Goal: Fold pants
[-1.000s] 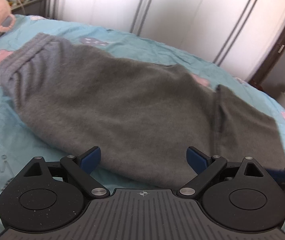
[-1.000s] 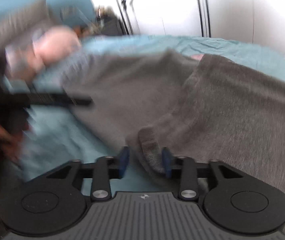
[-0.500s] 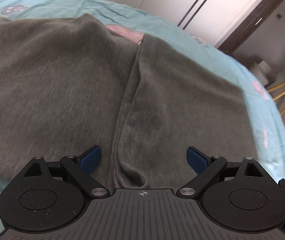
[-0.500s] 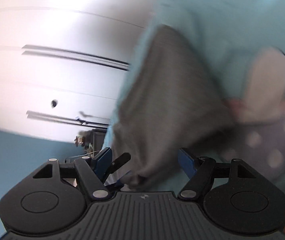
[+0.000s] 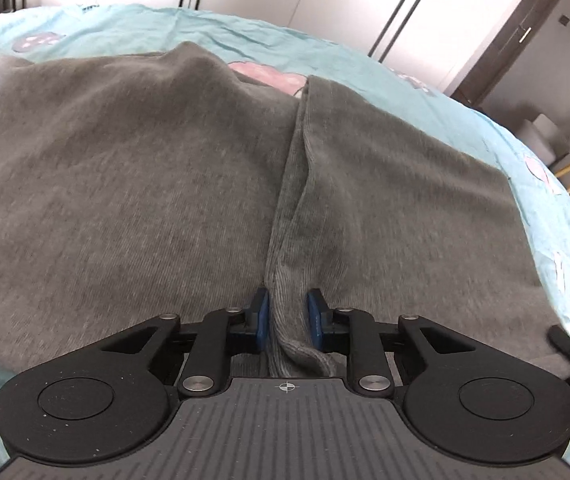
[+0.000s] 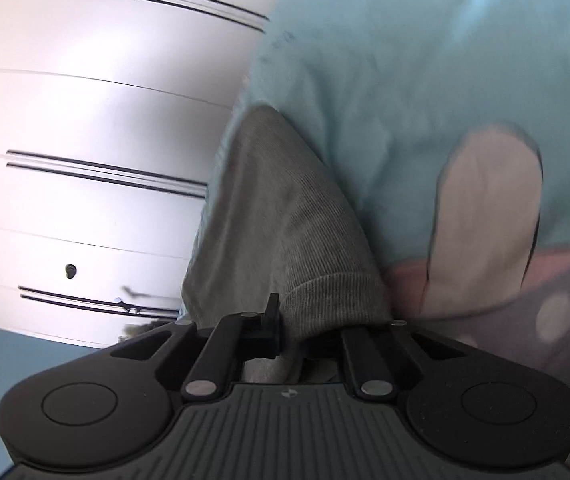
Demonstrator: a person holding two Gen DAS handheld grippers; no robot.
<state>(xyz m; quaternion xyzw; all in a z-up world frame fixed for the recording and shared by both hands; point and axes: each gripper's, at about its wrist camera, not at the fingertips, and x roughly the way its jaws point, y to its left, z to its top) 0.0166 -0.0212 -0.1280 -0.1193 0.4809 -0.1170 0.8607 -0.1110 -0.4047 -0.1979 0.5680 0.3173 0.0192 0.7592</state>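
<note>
Left wrist view shows the grey pants (image 5: 145, 184) spread across the turquoise bed (image 5: 365, 56), already folded once so one layer's edge runs up the middle of them. The left gripper (image 5: 287, 322) has just been closing, and its blue fingers (image 5: 261, 320) now pinch the ribbed cuff (image 5: 293, 344) at the near end of that edge. In the right wrist view the right gripper (image 6: 293, 330), also just closed, clamps another ribbed hem of the pants (image 6: 337, 300). Judging by this, the grasp step is done; next both ends should lift together, kept taut and level, and carry across the pants toward their far end.
</note>
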